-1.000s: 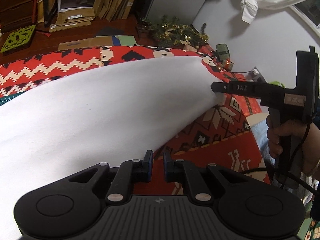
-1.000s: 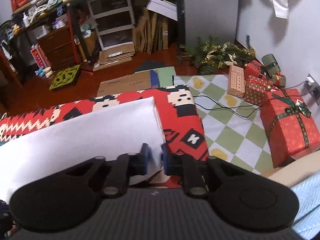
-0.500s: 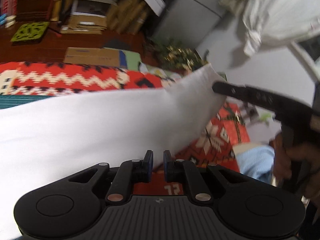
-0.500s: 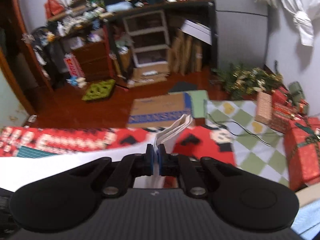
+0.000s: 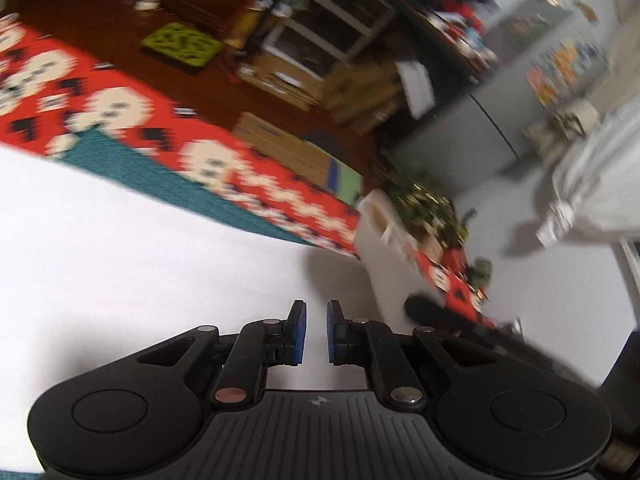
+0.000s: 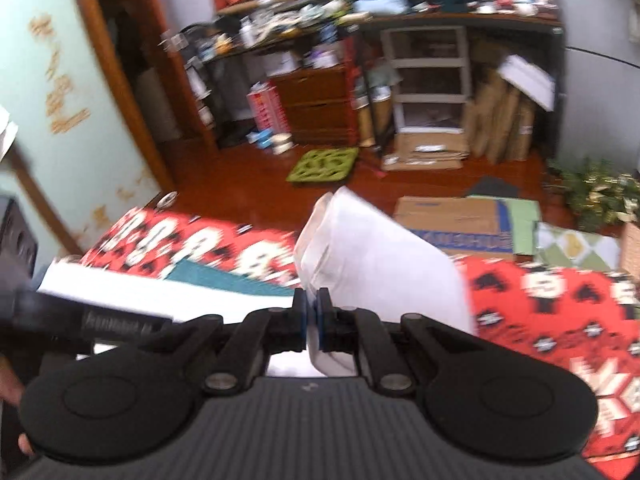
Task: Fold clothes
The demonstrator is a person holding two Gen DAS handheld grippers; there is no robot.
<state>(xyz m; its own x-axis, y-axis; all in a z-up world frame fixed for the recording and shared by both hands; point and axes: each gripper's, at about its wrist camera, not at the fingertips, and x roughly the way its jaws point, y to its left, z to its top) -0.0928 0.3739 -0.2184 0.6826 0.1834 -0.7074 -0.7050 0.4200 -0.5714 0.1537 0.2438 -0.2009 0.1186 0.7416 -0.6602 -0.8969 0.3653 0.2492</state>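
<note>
A white garment lies spread over the red patterned blanket. My right gripper is shut on a folded corner of the white garment and holds it up above the blanket. That lifted corner also shows in the left wrist view, with the right gripper a dark blur below it. My left gripper hovers over the garment with a narrow gap between its blue pads, and white cloth shows through the gap. In the right wrist view the left gripper is at the left edge.
Beyond the blanket is a dark wooden floor with a green mat, flat cardboard and shelves. A grey cabinet and green garland stand near the wall. A teal mat shows under the garment.
My right gripper has carried the pinched corner higher and leftwards over the garment. The left gripper has swung over the white cloth. Both views are motion-blurred.
</note>
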